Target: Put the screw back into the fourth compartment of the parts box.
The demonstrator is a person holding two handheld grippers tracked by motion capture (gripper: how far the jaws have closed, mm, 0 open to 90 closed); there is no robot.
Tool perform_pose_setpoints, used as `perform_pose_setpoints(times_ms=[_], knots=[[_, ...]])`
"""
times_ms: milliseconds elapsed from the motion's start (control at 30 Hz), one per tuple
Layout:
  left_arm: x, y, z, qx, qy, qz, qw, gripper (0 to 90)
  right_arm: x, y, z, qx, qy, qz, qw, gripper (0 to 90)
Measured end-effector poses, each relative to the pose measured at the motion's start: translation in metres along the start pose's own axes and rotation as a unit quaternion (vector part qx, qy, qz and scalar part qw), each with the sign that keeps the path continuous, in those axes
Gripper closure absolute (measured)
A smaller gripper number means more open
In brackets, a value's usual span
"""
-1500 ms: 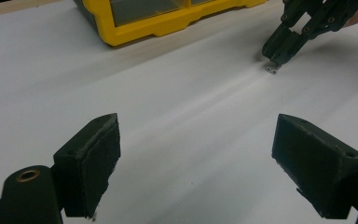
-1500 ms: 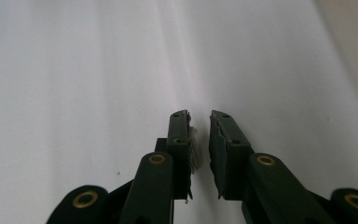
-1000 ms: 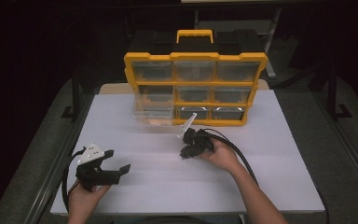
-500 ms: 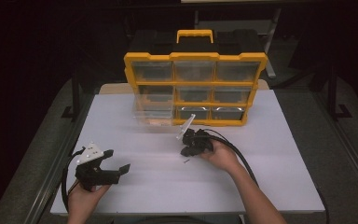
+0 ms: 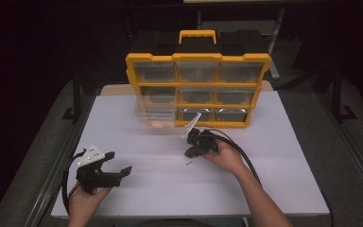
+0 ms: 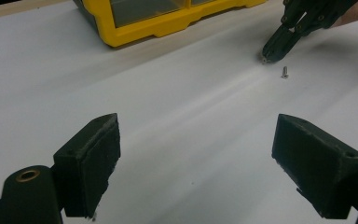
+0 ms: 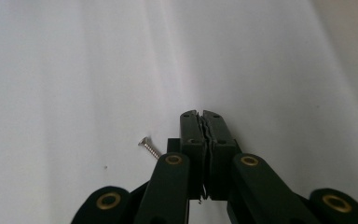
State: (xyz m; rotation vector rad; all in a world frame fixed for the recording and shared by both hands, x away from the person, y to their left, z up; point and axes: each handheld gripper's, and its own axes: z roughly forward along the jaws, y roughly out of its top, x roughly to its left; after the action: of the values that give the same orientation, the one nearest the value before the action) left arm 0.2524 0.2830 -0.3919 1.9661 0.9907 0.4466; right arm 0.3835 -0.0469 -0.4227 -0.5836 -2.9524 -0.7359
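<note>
A small silver screw [image 5: 188, 163] lies loose on the white table top [image 5: 170, 194]. My right gripper [image 5: 189, 153] points down at the table just beside it, its jaws shut against each other. In the right gripper view the screw [image 7: 149, 148] lies left of the closed right gripper [image 7: 201, 114], outside the jaws. My left gripper [image 5: 118, 162] rests at the front left, open wide and holding nothing. From the left gripper view, the open left gripper [image 6: 196, 144] looks toward the screw [image 6: 285, 71] and the right gripper [image 6: 265, 56].
A yellow and black drawer organiser [image 5: 198, 90] stands at the back of the table. Its lower-left clear drawer [image 5: 156, 118] is pulled out toward me. Dark floor and metal frame rails surround the table.
The screw now shows on the table beside the right gripper's tip. Both hands have kept their places.
</note>
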Motion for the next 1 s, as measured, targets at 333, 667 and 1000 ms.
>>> perform_pose_setpoints(times_ms=[333,667,1000], knots=[[0.0,0.0,-0.001,0.001,0.001,0.001,1.0,15.0,-0.007,-0.001,-0.023,-0.039,-0.007,-0.046,0.9982,87.1],[0.0,0.0,-0.001,0.002,0.002,0.0,1.0,14.9,-0.01,-0.003,-0.061,-0.059,-0.011,-0.036,0.9975,87.1],[0.0,0.0,-0.002,-0.001,0.003,-0.001,1.0,14.9,-0.012,0.01,-0.106,-0.076,-0.025,-0.038,0.9961,87.0]])
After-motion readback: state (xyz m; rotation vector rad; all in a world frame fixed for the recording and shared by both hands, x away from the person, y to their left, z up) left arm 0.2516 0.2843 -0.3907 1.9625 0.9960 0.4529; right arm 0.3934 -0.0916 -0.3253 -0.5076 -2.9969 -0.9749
